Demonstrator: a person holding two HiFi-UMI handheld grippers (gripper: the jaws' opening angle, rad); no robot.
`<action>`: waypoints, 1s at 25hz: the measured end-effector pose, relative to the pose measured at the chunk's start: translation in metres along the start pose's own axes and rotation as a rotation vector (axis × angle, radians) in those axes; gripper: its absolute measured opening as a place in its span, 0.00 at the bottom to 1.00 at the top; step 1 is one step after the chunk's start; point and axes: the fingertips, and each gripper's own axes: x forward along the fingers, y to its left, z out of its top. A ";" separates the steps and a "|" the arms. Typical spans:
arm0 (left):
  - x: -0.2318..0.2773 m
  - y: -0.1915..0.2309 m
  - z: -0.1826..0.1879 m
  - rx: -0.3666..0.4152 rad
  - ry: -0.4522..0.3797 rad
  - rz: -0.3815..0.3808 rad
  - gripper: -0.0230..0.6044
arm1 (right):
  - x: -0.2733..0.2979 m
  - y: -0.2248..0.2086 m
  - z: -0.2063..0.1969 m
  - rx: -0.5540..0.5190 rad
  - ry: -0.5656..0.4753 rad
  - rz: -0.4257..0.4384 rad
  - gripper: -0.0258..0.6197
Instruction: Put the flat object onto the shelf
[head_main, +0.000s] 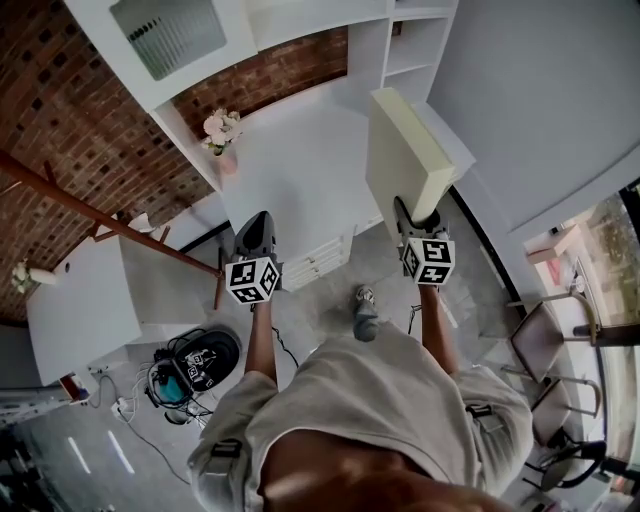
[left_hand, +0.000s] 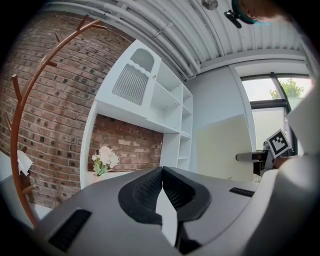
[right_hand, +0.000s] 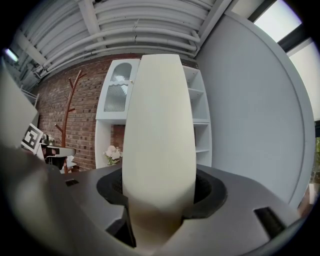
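Now, the flat object (head_main: 405, 150), a cream slab, stands on edge in the air, gripped at its lower end by the right gripper (head_main: 415, 222). In the right gripper view we see the flat object (right_hand: 160, 135) rising straight up the middle of the frame, with the right gripper (right_hand: 160, 197) fingers clamped on either face of it. It is not on the shelf: the white shelf unit (head_main: 410, 45) lies ahead of it, its open compartments to the right of the slab's top edge (right_hand: 200, 135).

Left gripper (head_main: 255, 235) is held level alongside, well apart from the slab. In its own view the left gripper (left_hand: 161, 192) fingers are pressed together with nothing between them.

Beyond: a white surface (head_main: 300, 170) under the upper cabinet, a bunch of pale flowers (head_main: 220, 128) at its left end, a brick wall (head_main: 60, 120) behind, and a brown coat stand (left_hand: 30, 100) at left
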 end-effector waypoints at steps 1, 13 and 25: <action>0.008 0.001 0.002 0.001 0.000 0.005 0.06 | 0.009 -0.004 0.002 0.003 -0.001 0.005 0.47; 0.089 0.006 0.031 0.004 -0.018 0.091 0.06 | 0.107 -0.044 0.032 -0.001 -0.016 0.101 0.47; 0.145 -0.006 0.036 0.022 -0.020 0.157 0.06 | 0.170 -0.081 0.037 0.003 -0.023 0.187 0.47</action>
